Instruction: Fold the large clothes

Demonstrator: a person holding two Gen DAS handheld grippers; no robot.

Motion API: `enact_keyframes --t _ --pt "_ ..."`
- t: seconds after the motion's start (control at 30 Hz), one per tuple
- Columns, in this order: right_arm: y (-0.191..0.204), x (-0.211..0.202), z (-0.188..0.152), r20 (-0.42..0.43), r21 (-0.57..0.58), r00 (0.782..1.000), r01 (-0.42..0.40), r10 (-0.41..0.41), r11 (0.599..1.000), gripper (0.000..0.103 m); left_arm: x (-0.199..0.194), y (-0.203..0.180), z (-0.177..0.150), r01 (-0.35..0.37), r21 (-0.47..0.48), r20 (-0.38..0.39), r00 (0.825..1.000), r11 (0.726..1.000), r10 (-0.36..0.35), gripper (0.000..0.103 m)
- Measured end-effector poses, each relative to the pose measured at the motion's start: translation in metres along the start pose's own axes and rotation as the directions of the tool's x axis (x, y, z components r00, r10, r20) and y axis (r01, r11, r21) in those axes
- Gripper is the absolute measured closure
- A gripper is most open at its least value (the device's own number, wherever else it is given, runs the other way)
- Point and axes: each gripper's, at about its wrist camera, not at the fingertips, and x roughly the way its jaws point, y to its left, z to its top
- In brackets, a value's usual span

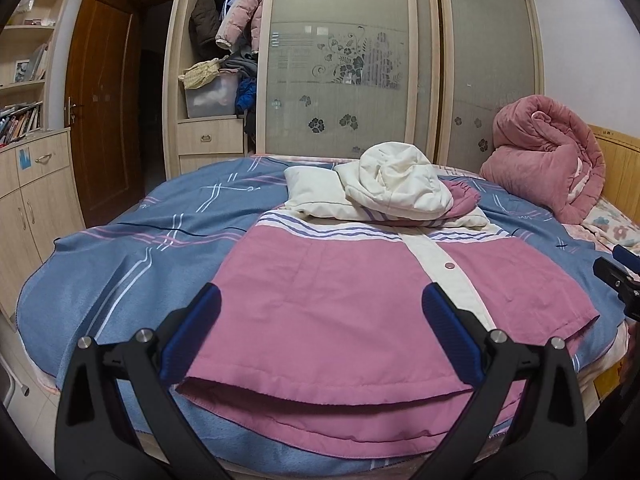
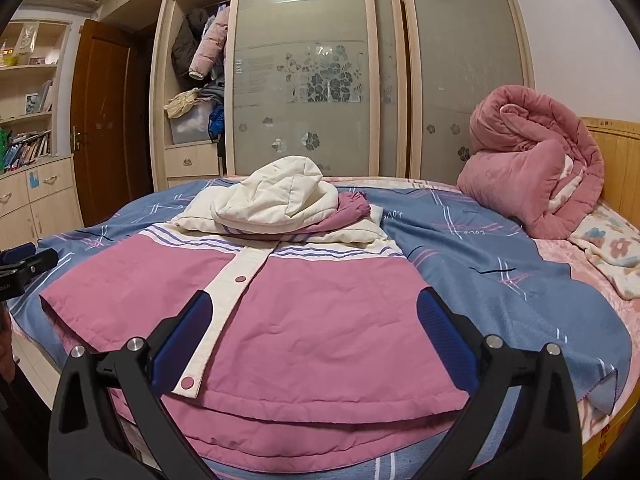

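Jacket: a pink padded garment with a cream snap placket, striped cream chest band and cream hood lay front-up on the bed, hem toward both cameras, sleeves folded in over the chest below the hood.
Snaps: one pink snap showed on the placket in the left wrist view; two, upper and lower, in the right wrist view.
Left gripper: released, blue pads spread wide above the hem's left half, holding nothing.
Right gripper: also released, pads wide apart over the hem by the placket, nothing between them.
Bed cover: a blue blanket with white and pink crossing lines lay under the jacket.
Writing: small script was woven into the blanket, too small and warped to read; a sticker on the wardrobe's frosted door carried lines of print, illegible.
Quilt: a rolled pink comforter sat by the wooden headboard, well apart from the jacket.
Wardrobe: an open bay held hanging coats above a plastic storage box.
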Motion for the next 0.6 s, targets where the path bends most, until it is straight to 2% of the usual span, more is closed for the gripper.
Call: enact_keyframes --t 0.17,0.33,0.5,0.6 --pt "-0.002 0.001 -0.003 -0.013 -0.021 1.000 0.013 -0.013 1.000 0.001 0.001 0.000 -0.001 0.012 -0.004 -0.011 1.000 1.000 -0.012 0.002" --pt "-0.007 0.008 -0.010 -0.061 -0.034 0.998 0.029 -0.031 0.999 0.001 0.003 -0.002 -0.003 0.014 -0.001 -0.022 1.000 1.000 -0.014 0.002" --pt "-0.011 0.004 -0.013 -0.064 -0.038 0.997 0.031 -0.033 0.999 0.001 -0.001 -0.010 -0.007 0.015 0.083 -0.013 1.000 0.996 -0.014 0.002" --pt "-0.014 0.002 -0.016 -0.071 -0.051 0.997 0.028 -0.032 0.998 0.001 -0.005 -0.016 -0.012 0.010 0.171 -0.005 1.000 0.985 -0.010 0.002"
